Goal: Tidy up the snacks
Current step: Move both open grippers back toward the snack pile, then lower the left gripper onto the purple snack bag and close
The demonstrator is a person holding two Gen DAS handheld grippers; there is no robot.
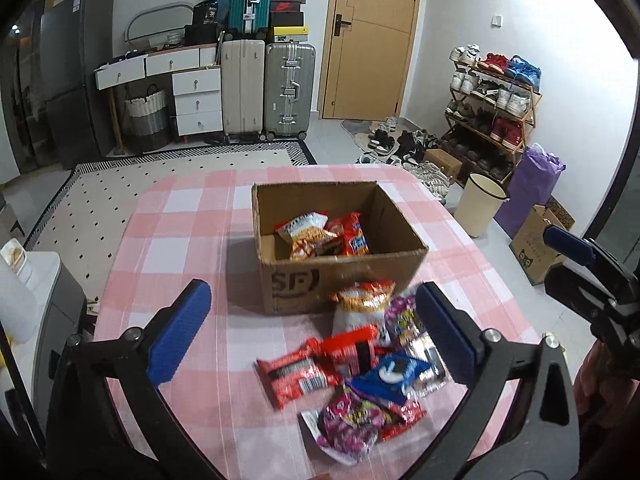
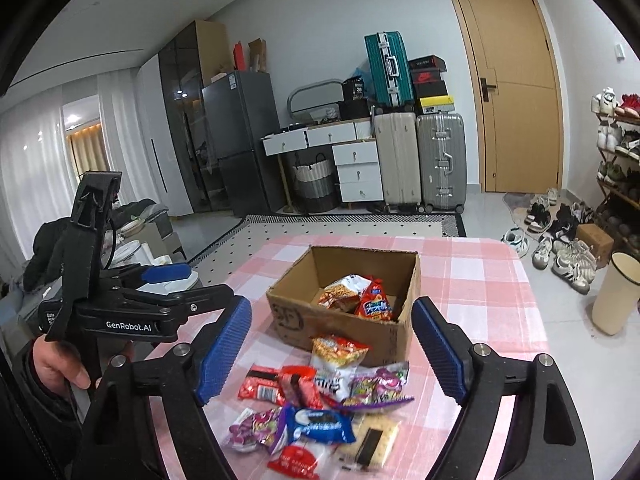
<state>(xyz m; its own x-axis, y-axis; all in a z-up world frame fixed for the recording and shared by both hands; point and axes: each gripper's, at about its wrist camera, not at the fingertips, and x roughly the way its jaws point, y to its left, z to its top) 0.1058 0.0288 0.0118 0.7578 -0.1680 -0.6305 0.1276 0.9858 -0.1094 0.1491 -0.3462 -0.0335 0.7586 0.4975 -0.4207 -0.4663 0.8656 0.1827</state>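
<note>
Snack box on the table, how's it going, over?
Left gripper and right gripper open, empty. Cardboard box holds two packets; snack pile waits in front. Nothing in the way.

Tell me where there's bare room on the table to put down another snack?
The pink checked tablecloth is bare to the left of the cardboard box, and behind the box up to the table's far edge. Inside the box, the left part of the floor beside the two packets is bare. The snack pile in front of the box is crowded.
</note>
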